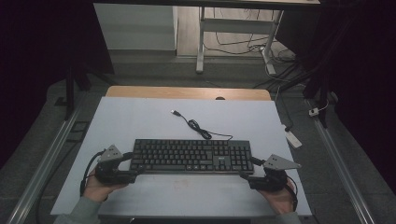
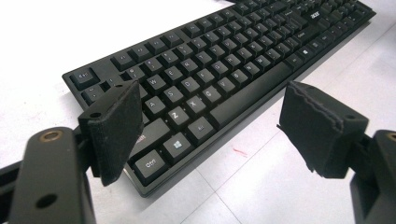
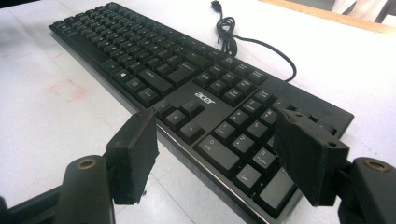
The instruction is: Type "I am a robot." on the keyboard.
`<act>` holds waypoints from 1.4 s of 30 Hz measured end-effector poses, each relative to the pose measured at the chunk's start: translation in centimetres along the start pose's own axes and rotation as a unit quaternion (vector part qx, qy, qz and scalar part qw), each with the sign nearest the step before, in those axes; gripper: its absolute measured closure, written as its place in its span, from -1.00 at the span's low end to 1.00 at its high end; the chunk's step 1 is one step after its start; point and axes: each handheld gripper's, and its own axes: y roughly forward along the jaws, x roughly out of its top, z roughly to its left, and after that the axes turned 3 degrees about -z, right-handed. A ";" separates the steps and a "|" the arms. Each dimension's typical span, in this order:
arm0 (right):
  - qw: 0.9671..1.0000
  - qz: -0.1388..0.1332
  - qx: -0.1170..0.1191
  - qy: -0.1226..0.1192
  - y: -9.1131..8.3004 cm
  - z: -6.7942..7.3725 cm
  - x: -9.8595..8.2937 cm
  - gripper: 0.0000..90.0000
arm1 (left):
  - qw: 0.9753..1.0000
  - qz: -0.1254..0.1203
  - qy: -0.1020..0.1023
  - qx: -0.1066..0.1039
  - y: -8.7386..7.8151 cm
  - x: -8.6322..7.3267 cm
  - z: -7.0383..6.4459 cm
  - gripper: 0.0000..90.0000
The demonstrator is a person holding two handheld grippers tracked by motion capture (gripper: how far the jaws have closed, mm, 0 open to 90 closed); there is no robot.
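Observation:
A black keyboard [image 1: 191, 156] lies flat on the white table, its cable [image 1: 198, 127] curling away toward the far edge. My left gripper [image 1: 133, 163] is open at the keyboard's left end, jaws spread over its near-left corner [image 2: 149, 172]. My right gripper [image 1: 247, 168] is open at the right end, jaws spread over the near-right corner by the number pad [image 3: 243, 144]. The left gripper [image 2: 210, 126] and the right gripper [image 3: 215, 154] each hold nothing. The keyboard [image 2: 210, 70] and the keyboard [image 3: 177, 79] rest on the table in both gripper views.
The white tabletop [image 1: 140, 121] has a wooden strip [image 1: 187, 92] at its far edge. Beyond it stand a desk frame [image 1: 201, 42] and loose cables on the floor. A white power strip [image 1: 293, 138] lies off the table's right side.

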 end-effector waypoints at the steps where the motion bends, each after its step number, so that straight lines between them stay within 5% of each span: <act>1: 1.000 -0.001 0.001 0.000 0.1 0.0 0.0 -0.31 | 1.000 0.000 0.000 0.000 0.0 0.0 0.0 -0.52; 22: 1.000 0.004 0.023 -0.001 2.4 1.4 1.5 -0.27 | 1.000 0.002 0.008 0.012 0.4 -0.1 0.4 -0.46; 42: 0.998 0.008 0.062 -0.013 6.5 3.7 4.3 -0.06 | 1.000 -0.010 0.012 0.024 0.5 0.0 0.4 -0.30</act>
